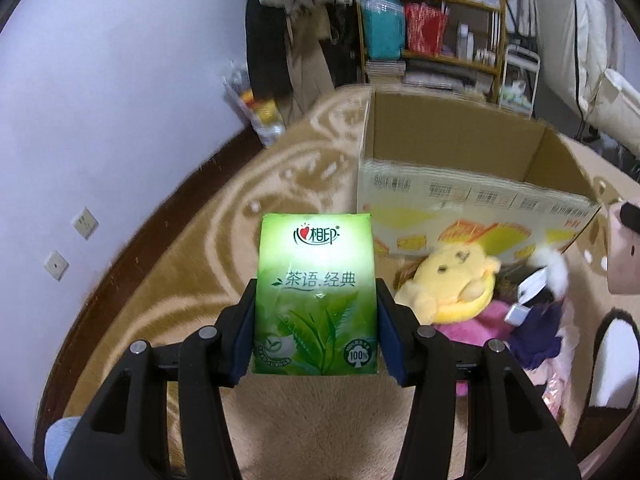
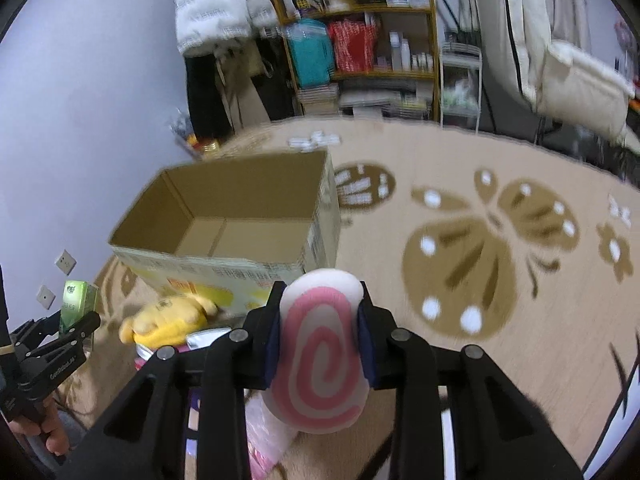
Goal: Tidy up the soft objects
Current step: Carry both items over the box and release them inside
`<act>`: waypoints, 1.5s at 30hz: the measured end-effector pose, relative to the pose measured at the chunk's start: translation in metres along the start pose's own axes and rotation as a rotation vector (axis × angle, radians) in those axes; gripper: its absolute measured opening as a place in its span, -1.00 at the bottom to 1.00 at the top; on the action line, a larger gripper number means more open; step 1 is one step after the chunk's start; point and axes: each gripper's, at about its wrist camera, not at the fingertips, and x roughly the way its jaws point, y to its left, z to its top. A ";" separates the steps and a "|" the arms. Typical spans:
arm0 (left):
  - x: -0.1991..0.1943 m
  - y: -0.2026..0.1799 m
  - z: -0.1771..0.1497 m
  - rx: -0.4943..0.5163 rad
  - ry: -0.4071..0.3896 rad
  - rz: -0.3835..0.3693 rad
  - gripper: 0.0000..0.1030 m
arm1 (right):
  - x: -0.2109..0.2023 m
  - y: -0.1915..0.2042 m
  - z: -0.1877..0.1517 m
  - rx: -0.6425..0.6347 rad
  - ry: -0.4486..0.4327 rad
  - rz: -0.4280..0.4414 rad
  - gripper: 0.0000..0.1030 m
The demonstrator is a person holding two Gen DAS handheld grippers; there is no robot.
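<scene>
Carrying stage: your left gripper (image 1: 316,312) pinches the green tissue pack (image 1: 316,296); your right gripper (image 2: 320,320) pinches the pink-swirl plush (image 2: 320,356). Cardboard box (image 2: 192,250) stands open at 11 o'clock of the right gripper, seemingly empty; next, lift each load over its rim, then spread the jaws.

A beige carpet (image 2: 500,352) with brown butterfly patterns covers the floor. An open cardboard box (image 2: 224,248) stands on it near the carpet's far left edge. Against the box's near wall lies a yellow plush toy (image 1: 452,284), with a heap of pink and dark soft things (image 1: 520,328) just beside it
</scene>
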 end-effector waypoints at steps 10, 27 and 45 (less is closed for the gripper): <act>-0.056 -0.005 0.018 0.039 -0.186 0.004 0.00 | -0.044 0.023 0.024 -0.066 -0.189 0.024 -0.37; -0.073 -0.014 0.090 0.077 -0.353 0.031 0.00 | -0.051 0.069 0.078 -0.236 -0.325 -0.008 -0.35; -0.009 -0.060 0.110 0.170 -0.287 -0.067 0.00 | 0.007 0.074 0.102 -0.243 -0.309 0.008 -0.31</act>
